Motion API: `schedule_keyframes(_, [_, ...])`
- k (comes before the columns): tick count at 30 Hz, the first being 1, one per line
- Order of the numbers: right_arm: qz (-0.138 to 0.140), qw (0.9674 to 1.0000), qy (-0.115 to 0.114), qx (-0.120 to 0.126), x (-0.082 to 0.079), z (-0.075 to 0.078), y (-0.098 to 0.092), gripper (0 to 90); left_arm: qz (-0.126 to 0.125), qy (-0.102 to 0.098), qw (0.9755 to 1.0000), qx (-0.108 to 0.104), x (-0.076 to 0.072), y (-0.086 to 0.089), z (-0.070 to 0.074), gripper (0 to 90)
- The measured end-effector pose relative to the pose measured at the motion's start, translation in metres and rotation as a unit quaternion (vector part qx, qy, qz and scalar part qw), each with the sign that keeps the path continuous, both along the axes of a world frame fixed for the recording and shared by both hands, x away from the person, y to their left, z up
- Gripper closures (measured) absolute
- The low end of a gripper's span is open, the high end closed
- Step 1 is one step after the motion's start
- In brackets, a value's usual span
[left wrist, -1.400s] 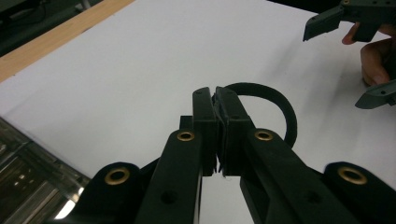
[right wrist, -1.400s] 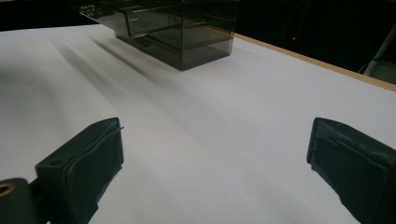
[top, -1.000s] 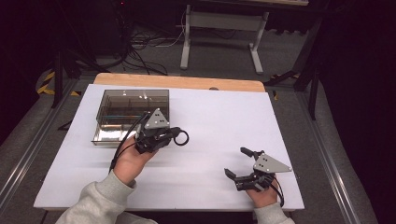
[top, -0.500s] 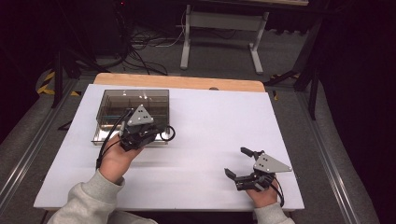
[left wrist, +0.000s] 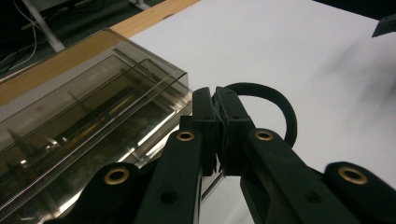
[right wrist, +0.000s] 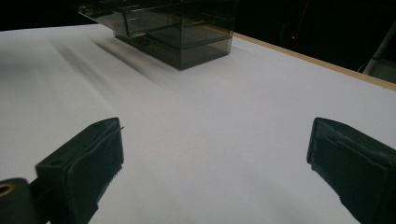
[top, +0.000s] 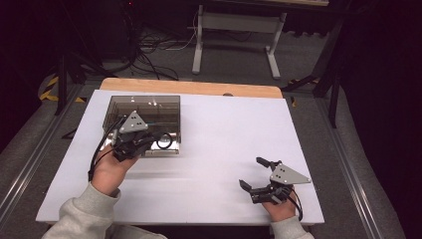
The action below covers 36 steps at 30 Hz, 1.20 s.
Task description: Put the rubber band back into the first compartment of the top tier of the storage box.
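My right hand-held gripper (top: 257, 178) rests at 5 o'clock on the white tabletop (top: 224, 134), jaws spread wide, nothing between them. I judge it parked there to leave the other side room to work.

My left hand-held gripper (top: 158, 141) sits at 9 o'clock, jaws clenched on a black ring (left wrist: 271, 105). In the left gripper view the pads pinch one short stretch of the band, and the rest of the loop bulges out free beyond the tips. Nipping the edge rather than the whole loop looks deliberate to me: the ring hangs clear of the jaws and should fall cleanly when let go.

Farther out, at 10 o'clock: a smoky clear box (top: 115, 104), open on top, with dividers inside. The ring (top: 165, 141) hangs at its near right corner, over the rim. I cannot tell whether it touches. Likely destination, in my judgement.
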State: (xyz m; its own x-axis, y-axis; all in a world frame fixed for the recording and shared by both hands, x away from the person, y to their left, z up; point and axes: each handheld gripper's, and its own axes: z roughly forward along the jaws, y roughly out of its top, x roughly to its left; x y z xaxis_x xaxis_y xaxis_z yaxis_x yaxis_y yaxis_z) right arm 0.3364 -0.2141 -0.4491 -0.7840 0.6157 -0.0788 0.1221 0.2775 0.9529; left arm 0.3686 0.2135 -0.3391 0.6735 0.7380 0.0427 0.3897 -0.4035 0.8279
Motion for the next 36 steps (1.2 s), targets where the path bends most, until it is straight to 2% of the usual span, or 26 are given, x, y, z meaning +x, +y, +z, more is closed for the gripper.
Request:
schedule_keyframes(12, [-0.002,1.0,-0.001,-0.004,0.0,0.0,0.0,4.1,0.022,0.007,0.9997,-0.007,-0.003,0.024,-0.001,87.3])
schedule_keyframes(20, [-0.001,1.0,-0.001,-0.005,0.0,0.0,0.001,4.2,0.039,0.011,0.9992,0.0,-0.003,0.04,-0.005,87.2])
schedule_keyframes(36, [-0.001,1.0,0.0,-0.006,0.0,0.0,0.001,4.2,0.084,0.022,0.9961,0.013,-0.003,0.069,-0.013,87.3])
